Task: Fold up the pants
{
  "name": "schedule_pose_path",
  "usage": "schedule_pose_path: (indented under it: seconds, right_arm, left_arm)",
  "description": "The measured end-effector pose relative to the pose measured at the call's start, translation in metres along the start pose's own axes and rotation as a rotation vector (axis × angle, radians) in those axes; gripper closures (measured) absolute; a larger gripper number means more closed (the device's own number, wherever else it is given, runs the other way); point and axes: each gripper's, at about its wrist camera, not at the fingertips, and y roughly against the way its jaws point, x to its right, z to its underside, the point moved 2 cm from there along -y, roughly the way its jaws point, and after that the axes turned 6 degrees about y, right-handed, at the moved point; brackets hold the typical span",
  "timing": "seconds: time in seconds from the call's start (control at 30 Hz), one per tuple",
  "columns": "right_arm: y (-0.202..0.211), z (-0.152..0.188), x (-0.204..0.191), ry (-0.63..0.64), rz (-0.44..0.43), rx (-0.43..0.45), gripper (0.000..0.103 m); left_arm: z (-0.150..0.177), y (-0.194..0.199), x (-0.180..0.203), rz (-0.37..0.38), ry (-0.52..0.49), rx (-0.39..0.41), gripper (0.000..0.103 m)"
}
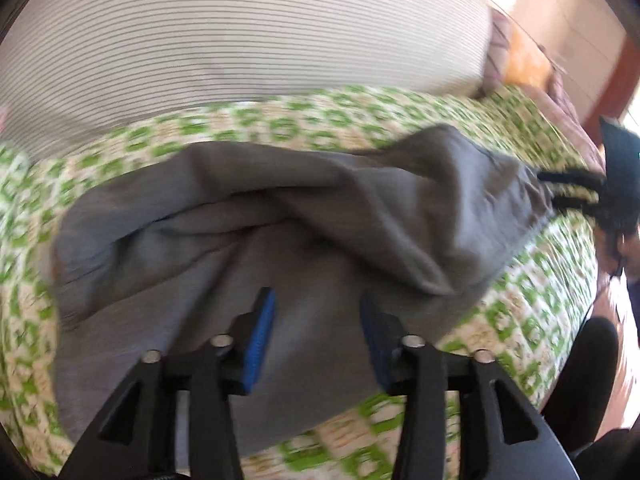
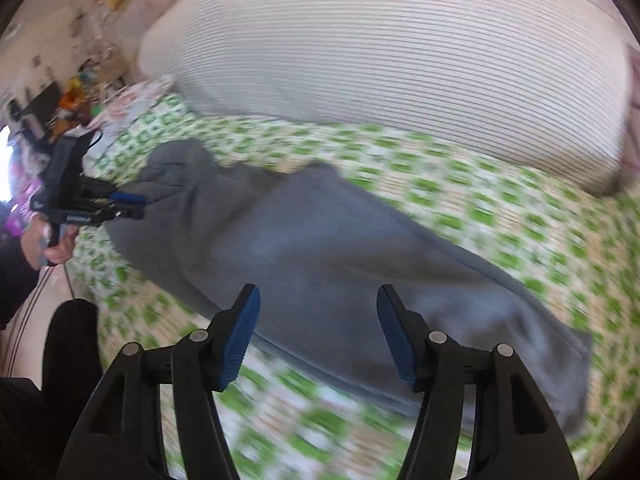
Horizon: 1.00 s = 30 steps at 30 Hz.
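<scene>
Grey pants (image 1: 304, 208) lie rumpled and partly folded on a green-and-white patterned bedsheet (image 1: 280, 124). My left gripper (image 1: 316, 300) hovers over them, open, with nothing between its blue pads (image 1: 260, 336). In the right wrist view the pants (image 2: 320, 240) stretch diagonally across the sheet (image 2: 500, 216). My right gripper (image 2: 317, 292) stands open above their near edge, holding nothing. Each view also shows the other gripper at one end of the pants: the right gripper (image 1: 576, 188) at the far right, the left gripper (image 2: 132, 206) at the left, held by a hand (image 2: 56, 248).
A large white striped pillow (image 1: 240, 36) (image 2: 400, 64) lies behind the pants. The bed edge runs along the near side, with a dark-clothed leg (image 2: 72, 344) beside it. A cluttered shelf (image 2: 72, 92) stands at the far left, wooden furniture (image 1: 568, 28) at the far right.
</scene>
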Motion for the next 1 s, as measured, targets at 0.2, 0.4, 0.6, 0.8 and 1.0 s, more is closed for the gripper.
schedule_pose_path:
  seconds: [0.2,0.4,0.6,0.8,1.0]
  right_arm:
    - [-0.050,-0.044,-0.053,0.053,-0.137,0.015,0.041]
    - [-0.094,-0.080,-0.086,0.067,-0.187,0.005,0.041]
    - [-0.126,-0.105,-0.088,0.013,-0.212,0.002,0.041]
    - [-0.156,-0.123,-0.076,-0.071,-0.226,-0.025,0.041]
    - [-0.186,-0.127,-0.074,-0.142,-0.286,-0.082,0.041]
  left_arm:
    - [-0.014,0.021,-0.066,-0.034,0.118,0.043,0.053]
    - [-0.044,0.022,-0.122,-0.045,0.180,0.039,0.041]
    - [-0.078,-0.001,-0.173,-0.035,0.259,-0.001,0.034]
    - [-0.102,-0.042,-0.193,-0.082,0.278,-0.112,0.030]
    - [-0.103,-0.077,-0.193,-0.122,0.244,-0.187,0.040]
